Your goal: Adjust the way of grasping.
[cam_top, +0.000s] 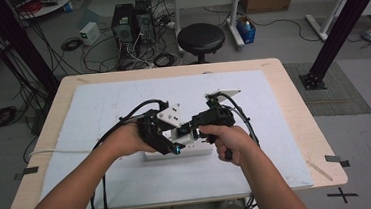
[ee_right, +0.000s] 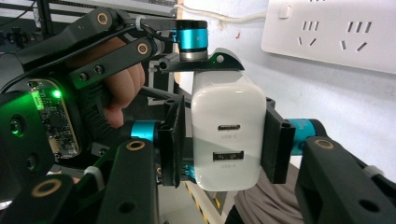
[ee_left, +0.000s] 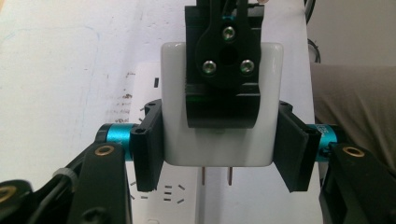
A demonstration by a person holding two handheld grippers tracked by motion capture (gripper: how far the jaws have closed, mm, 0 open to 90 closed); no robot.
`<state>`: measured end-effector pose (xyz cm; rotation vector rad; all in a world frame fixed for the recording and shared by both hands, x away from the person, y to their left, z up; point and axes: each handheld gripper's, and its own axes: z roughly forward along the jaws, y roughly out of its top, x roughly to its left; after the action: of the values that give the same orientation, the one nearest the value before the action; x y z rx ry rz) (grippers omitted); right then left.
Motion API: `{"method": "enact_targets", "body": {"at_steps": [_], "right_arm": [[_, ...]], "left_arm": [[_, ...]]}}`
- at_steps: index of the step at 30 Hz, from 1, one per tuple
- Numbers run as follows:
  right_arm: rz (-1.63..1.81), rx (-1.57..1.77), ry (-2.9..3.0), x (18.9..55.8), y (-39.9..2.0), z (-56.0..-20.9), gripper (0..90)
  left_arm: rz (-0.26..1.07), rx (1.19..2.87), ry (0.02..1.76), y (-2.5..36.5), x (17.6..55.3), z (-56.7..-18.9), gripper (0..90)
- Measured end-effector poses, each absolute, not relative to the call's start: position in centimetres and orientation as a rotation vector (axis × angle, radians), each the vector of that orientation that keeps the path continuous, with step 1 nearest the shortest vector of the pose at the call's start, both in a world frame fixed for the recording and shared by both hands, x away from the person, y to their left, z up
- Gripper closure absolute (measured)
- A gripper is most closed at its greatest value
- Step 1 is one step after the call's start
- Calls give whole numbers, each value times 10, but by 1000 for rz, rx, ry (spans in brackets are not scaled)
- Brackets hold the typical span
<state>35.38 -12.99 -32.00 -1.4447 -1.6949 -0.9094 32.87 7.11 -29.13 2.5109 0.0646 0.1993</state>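
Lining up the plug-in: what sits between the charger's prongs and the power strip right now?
Nothing: in the left gripper view the white charger hangs with both prongs bare above the power strip, with just open air between them.

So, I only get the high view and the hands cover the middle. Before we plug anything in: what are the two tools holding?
Observer: A white charger. The left tool clamps two of its sides.
Operator: And the right tool?
Observer: The right tool grips the same charger across its other sides, with the USB ports facing its camera.
Operator: Are the prongs already in a socket?
Observer: No. Both prongs are bare, not yet in the power strip beyond them.
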Motion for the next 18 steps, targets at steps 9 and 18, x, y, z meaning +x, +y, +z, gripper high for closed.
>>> {"method": "enact_targets", "body": {"at_steps": [9,18], "right_arm": [[-930,-1457,-1717,353,-132,-318,618],[-843,-1530,-1939,351,-130,-309,617]], "left_arm": [[168,2506,124,71,332,-292,416],[43,2630,274,78,339,-294,235]]}}
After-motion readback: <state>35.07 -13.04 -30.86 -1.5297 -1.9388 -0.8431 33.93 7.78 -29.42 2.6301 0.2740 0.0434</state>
